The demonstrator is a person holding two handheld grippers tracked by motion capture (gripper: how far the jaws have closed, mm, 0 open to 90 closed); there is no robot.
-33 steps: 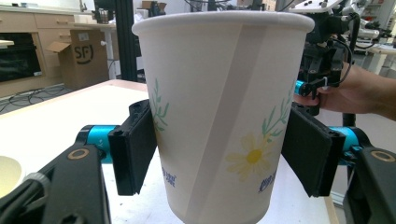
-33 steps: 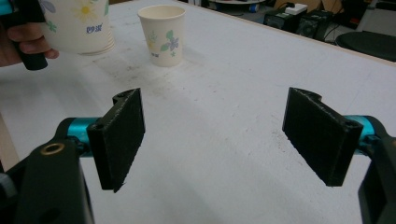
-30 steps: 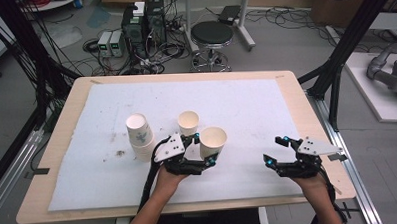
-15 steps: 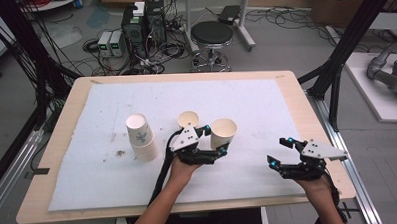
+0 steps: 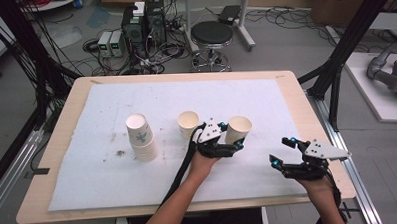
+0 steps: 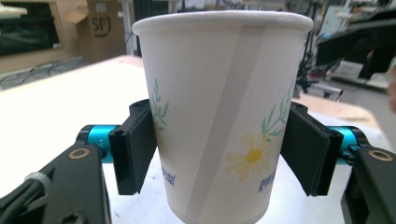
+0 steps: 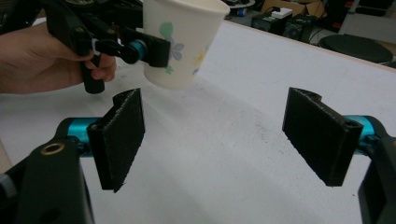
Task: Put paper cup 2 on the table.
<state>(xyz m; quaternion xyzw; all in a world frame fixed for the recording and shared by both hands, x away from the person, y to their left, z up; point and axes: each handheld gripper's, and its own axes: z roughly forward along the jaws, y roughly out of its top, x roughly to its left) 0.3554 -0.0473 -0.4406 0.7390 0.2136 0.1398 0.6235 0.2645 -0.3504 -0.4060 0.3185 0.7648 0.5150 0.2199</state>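
Here, left tongs [image 5: 231, 136] clamped on flowered paper cup [image 5: 237, 129], right tongs [image 5: 283, 151] gaping wide, second cup [image 5: 188, 124] looks empty.

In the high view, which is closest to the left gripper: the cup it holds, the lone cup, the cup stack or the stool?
1. Held cup, between the left gripper's jaws.
2. Lone cup, just left of it.
3. Cup stack, farther left.
4. Stool, beyond the table.

High view looks down (from above) — both gripper views sit close, sharing the cup [image 6: 219, 116].
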